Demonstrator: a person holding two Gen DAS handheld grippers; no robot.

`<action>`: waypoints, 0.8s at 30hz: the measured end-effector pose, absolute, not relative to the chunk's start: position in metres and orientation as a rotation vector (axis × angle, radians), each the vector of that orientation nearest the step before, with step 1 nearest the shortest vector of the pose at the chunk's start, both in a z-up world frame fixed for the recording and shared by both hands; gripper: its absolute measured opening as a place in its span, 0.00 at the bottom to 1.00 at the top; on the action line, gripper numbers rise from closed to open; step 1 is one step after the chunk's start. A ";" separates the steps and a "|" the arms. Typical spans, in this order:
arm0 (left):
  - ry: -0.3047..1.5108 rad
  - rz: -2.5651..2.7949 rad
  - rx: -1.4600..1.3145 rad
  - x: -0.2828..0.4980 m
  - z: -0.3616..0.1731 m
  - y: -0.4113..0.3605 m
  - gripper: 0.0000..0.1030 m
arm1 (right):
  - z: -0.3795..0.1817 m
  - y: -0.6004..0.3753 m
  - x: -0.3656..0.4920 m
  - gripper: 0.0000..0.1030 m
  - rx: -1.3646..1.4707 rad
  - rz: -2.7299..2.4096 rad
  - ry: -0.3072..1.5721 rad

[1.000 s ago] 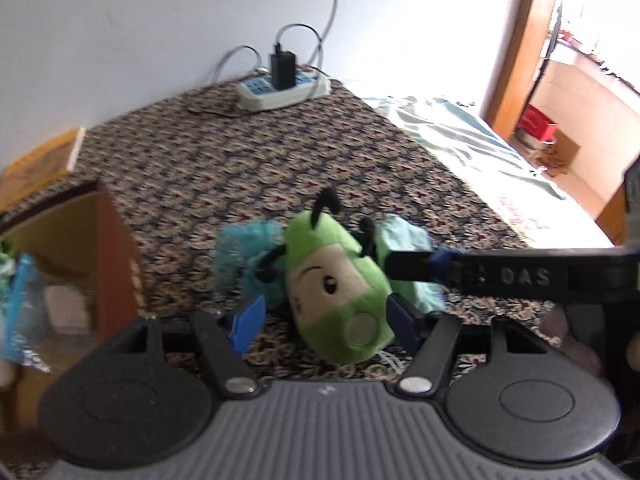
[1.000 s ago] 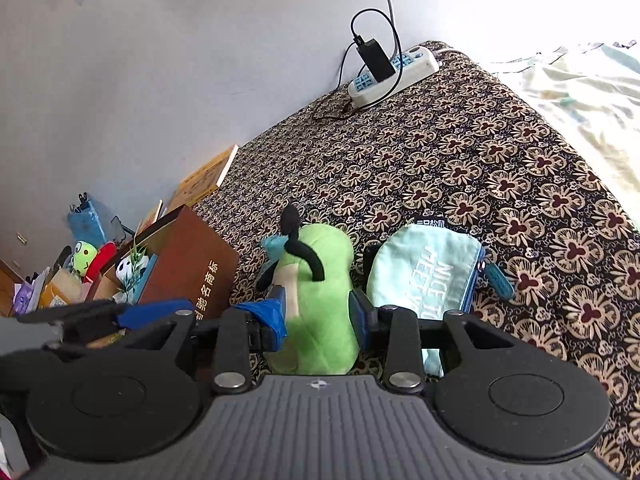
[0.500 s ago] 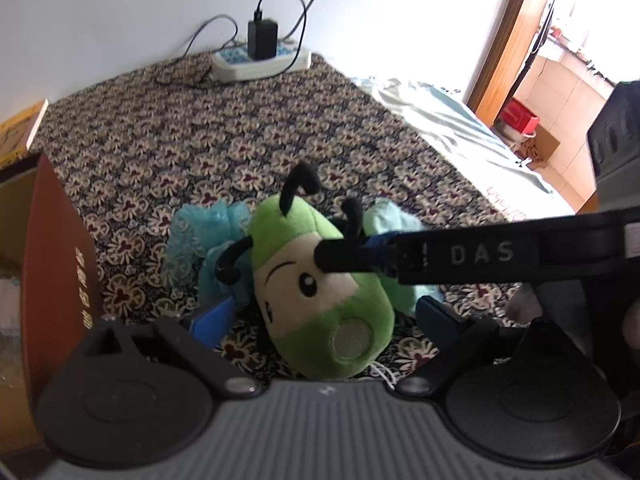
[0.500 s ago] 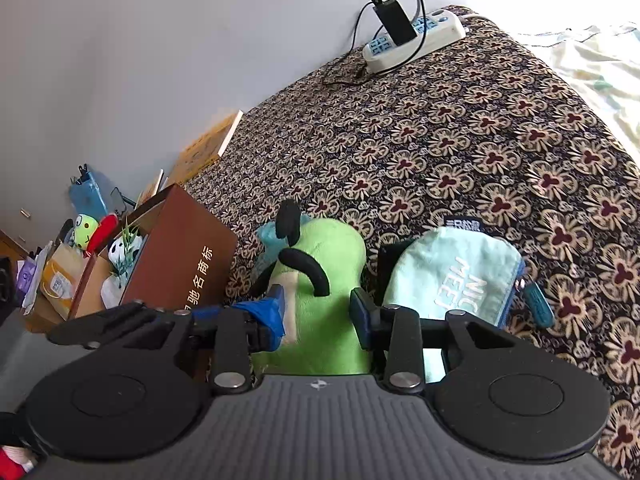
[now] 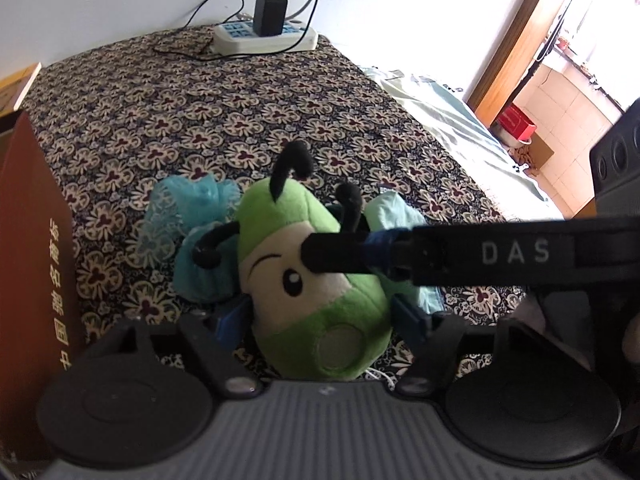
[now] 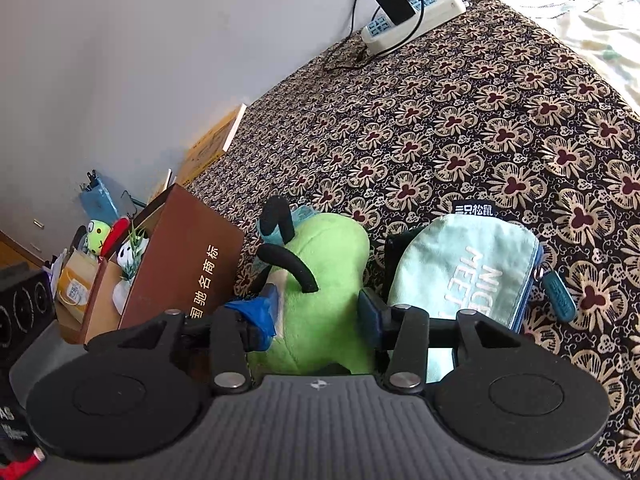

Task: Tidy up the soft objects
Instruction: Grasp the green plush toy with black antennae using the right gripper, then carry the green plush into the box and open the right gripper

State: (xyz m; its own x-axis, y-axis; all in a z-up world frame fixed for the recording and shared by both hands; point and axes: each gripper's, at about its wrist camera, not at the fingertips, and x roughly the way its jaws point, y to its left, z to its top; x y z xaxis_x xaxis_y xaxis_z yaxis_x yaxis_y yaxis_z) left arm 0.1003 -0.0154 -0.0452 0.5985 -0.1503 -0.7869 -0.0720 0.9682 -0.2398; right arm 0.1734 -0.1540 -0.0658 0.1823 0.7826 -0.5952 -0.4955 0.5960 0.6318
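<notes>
- Brown floral bedspread (image 5: pixel 208 120) fills both of our wrist views, with a white power strip (image 5: pixel 266 38) and its black plug at the far edge against a pale wall.
- At the centre lies a green plush toy with a white face and black antennae (image 5: pixel 316 280) — its face turned toward our left gripper (image 5: pixel 324 322).
- Our left gripper's blue pads (image 5: pixel 230 320) sit at either side of the toy's lower body as the jaws close; whether they press it yet, we cannot tell.
- Our right gripper (image 6: pixel 320 308) straddles the same toy from the side, jaws opening, one finger reaching across the toy's face in the left view.
- Touching the toy: a pale teal zip pouch with white lettering (image 6: pixel 468 268) on one side, a crumpled light-blue mesh cloth (image 5: pixel 188 220) on the other.
- Beside the bed stands a brown cardboard box with gold characters (image 6: pixel 188 264).
</notes>
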 end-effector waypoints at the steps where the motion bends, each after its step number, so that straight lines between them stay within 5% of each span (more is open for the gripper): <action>1: 0.929 -0.048 -0.265 0.099 -0.044 -0.015 0.69 | -0.065 -0.155 0.170 0.27 0.321 0.929 1.037; 24: 0.648 -0.042 -0.213 0.012 0.043 0.010 0.68 | 0.012 -0.146 0.105 0.26 0.336 1.012 0.755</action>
State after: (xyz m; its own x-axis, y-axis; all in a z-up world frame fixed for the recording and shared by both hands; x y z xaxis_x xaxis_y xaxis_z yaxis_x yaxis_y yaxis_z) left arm 0.0124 0.0099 0.0435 0.7970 -0.1053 -0.5947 -0.0273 0.9774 -0.2096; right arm 0.1049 -0.1459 0.0123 0.3101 0.8575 -0.4105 -0.6379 0.5078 0.5790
